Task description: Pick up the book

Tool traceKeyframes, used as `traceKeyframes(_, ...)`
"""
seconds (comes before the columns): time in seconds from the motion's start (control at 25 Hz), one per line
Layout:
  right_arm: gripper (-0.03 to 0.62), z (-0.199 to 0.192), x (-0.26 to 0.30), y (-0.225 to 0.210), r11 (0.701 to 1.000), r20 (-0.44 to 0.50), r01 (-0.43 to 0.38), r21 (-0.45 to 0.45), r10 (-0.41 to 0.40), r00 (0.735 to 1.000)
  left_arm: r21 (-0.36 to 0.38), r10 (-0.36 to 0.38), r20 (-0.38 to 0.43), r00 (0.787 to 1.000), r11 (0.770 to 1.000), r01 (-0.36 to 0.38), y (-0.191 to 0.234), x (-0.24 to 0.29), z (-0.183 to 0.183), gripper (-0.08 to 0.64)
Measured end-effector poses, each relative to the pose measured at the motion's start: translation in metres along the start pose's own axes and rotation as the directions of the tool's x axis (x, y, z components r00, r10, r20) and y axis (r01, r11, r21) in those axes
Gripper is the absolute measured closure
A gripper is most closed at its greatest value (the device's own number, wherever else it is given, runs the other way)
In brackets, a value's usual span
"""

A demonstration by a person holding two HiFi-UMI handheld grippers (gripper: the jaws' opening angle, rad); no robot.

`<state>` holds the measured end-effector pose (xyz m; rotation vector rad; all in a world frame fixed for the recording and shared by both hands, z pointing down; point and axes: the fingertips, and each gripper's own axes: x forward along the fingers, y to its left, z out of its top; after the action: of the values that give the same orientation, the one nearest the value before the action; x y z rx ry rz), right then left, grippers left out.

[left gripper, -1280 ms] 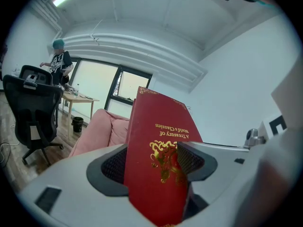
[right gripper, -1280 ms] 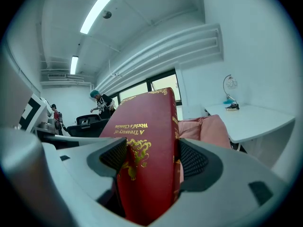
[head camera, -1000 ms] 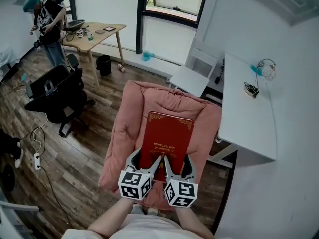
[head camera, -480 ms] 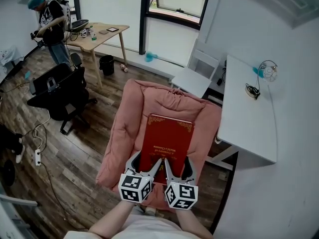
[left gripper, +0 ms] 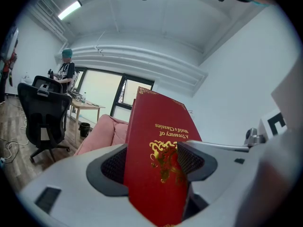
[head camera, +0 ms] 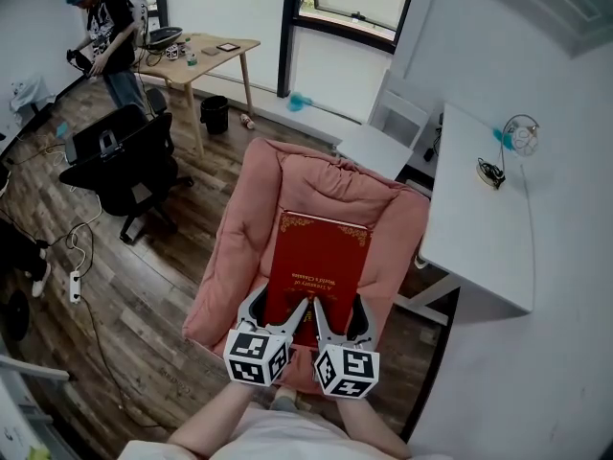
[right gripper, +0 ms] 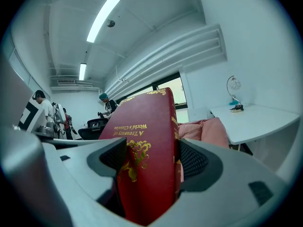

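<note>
A large red hardback book with gold lettering is held up above a pink cushioned seat. My left gripper is shut on the book's near edge, left of centre. My right gripper is shut on that same near edge, just to the right. In the left gripper view the red book stands clamped between both pads. The right gripper view shows the book squeezed between the pads, spine side towards the right jaw.
A white desk with a small lamp stands at the right. A black office chair sits on the wooden floor at left. A person stands by a wooden table at the far left.
The book and both grippers keep the same grip. The view has shifted slightly, and the person at the far table has moved a little.
</note>
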<state>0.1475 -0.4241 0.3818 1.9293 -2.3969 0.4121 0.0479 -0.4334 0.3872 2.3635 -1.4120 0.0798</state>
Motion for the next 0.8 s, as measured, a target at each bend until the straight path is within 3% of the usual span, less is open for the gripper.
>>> traceKeyframes(0.4, 0.25, -0.004, -0.038, 0.026, 1.0, 0.016, 0.021, 0.002, -0.021, 1.0, 0.013, -0.03, 0.009, 1.0, 0.999, 0.03, -0.005, -0.043, -0.004, 0.249)
traceKeyframes(0.8, 0.25, -0.029, -0.125, 0.091, 0.998, 0.015, 0.057, 0.013, -0.057, 0.998, 0.022, -0.062, -0.003, 0.998, 0.998, 0.062, -0.008, -0.149, -0.028, 0.249)
